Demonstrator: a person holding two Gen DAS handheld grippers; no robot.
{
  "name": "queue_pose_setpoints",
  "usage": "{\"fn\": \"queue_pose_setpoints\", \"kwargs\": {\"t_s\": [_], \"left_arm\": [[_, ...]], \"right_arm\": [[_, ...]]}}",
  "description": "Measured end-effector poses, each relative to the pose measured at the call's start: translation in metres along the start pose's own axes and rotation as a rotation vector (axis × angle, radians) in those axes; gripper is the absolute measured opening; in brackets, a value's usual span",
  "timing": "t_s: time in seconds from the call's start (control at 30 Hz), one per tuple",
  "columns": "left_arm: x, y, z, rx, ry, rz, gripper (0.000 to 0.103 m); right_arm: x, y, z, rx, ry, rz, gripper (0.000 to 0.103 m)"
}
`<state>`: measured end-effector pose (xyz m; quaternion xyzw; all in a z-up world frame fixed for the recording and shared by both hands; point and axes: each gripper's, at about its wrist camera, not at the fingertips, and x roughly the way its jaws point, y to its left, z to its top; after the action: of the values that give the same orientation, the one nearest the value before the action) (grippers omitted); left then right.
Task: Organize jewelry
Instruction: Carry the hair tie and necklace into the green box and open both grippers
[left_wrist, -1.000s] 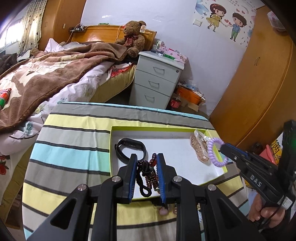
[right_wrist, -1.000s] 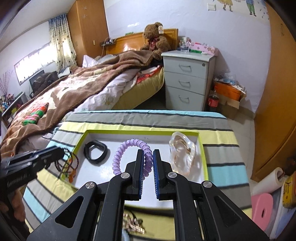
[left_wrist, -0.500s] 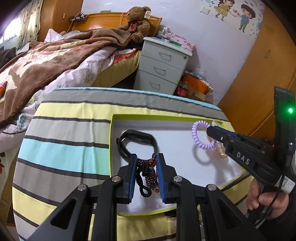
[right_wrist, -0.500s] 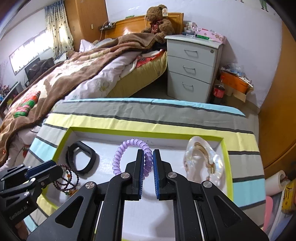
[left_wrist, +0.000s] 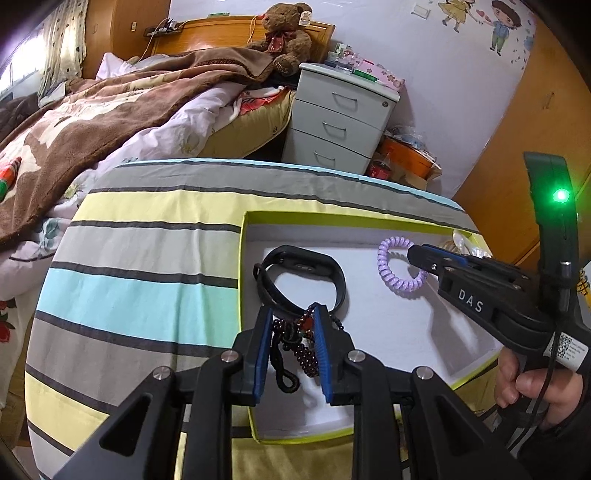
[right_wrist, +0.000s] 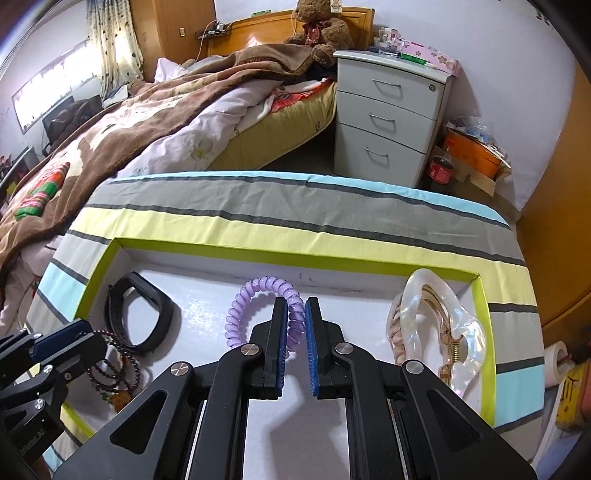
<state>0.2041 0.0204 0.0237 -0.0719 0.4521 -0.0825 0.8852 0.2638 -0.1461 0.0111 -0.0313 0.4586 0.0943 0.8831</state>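
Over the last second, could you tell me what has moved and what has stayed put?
Both grippers carried their loads over the tray: the right gripper brought the purple spiral hair tie leftward, the left gripper the beaded bracelet. Both grips stay shut; black wristband and hair claw unmoved.

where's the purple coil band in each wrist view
Left wrist: the purple coil band is right of centre, over the tray's far half, pinched by the right gripper coming in from the right.
Right wrist: the band is centre frame, clamped between the right gripper's own fingers, over the tray.
Shared landmark: the black wristband, lying in the tray left of the coil in both views.
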Motion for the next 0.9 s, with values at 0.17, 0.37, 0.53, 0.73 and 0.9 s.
{"fn": "queue_pose_setpoints", "kwargs": {"t_s": [0.17,0.37,0.53,0.73,0.9], "left_arm": [[0.0006,-0.002,-0.0004,0.008,-0.002,0.013,0.023],[0.002,-0.0026,0.0005,0.008,-0.003,0.018,0.026],[0.0012,0.0,0.0011,0.0,-0.004,0.022,0.029],[0.0017,0.0012,0.0018,0.004,-0.003,0.025,0.034],[0.0017,0.001,0.0018,0.004,-0.003,0.025,0.035]], "right_arm": [[0.0015,-0.0004,-0.0009,-0.011,0.002,-0.003,0.01],[0.0055,0.0007,-0.0007,-0.017,0.012,-0.005,0.01],[0.0071,0.0018,-0.0002,-0.018,0.013,-0.02,0.01],[0.0077,0.0012,-0.0001,-0.015,0.017,-0.023,0.01],[0.0061,0.0008,0.0006,-0.012,0.009,-0.016,0.015]]}}
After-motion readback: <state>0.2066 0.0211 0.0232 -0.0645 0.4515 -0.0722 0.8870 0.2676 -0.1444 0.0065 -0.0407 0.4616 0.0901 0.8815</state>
